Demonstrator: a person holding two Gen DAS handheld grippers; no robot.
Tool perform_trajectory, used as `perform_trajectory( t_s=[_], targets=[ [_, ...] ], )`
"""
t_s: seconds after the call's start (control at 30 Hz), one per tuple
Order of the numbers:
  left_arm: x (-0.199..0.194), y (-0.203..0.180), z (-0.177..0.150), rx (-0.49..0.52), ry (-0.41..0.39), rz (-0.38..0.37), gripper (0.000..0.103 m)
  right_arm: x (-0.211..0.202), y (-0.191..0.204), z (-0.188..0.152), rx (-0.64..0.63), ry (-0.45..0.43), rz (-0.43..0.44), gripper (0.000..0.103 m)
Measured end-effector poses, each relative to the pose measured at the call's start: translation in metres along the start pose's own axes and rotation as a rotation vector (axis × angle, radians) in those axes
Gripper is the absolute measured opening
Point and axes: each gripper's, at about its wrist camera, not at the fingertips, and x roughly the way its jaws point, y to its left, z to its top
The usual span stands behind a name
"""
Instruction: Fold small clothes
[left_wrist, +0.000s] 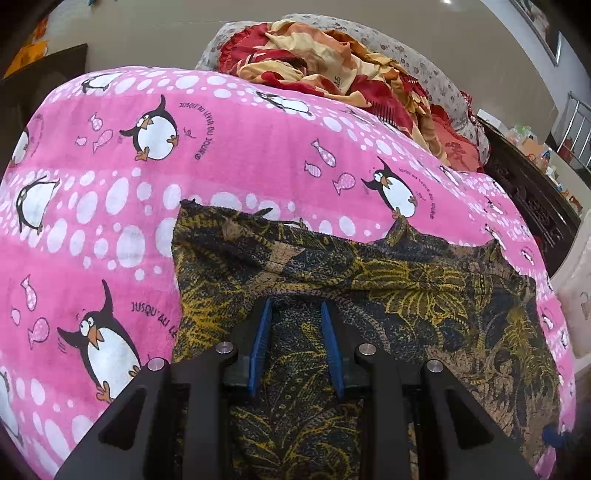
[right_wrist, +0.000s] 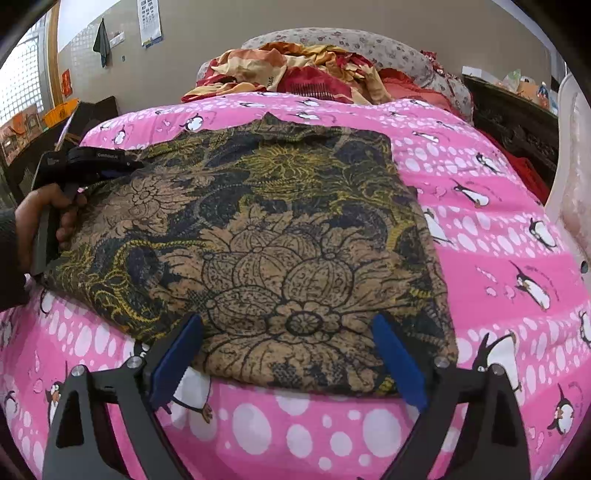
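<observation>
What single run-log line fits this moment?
cloth: folded on bedsheet | left gripper: shut on cloth | right gripper: open

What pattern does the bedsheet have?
Pink bedsheet with white dots, penguins and small fish; clearest in the left wrist view.

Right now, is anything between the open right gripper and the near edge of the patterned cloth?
Nothing visible. The right gripper hangs open over the near edge of the patterned cloth, only pink penguin sheet around it. The left gripper is shut on the cloth's far-left side, clear of that path.
</observation>
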Motion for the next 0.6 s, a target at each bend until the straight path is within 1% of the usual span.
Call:
perform_trajectory(
  t_s=[0.23, 0.4, 0.6],
  targets=[
    [-0.0013, 0.0029, -0.0008, -0.011, -0.002, -0.016, 0.009, 0.0047, -0.0020, 0.0018, 0.013, 0.015, 0.040, 0.103],
    [-0.0025, 0.0052, -0.0005, -0.019, -0.005, -0.029, 0.009, 0.0064, 0.0023, 0.0022, 0.000, 0.023, 0.018, 0.103],
    [-0.0045, 0.0065, -0.0016, -0.023, -0.009, -0.036, 0.009, 0.0044, 0.0063, -0.0009, -0.008, 0.008, -0.013, 0.103]
  ],
)
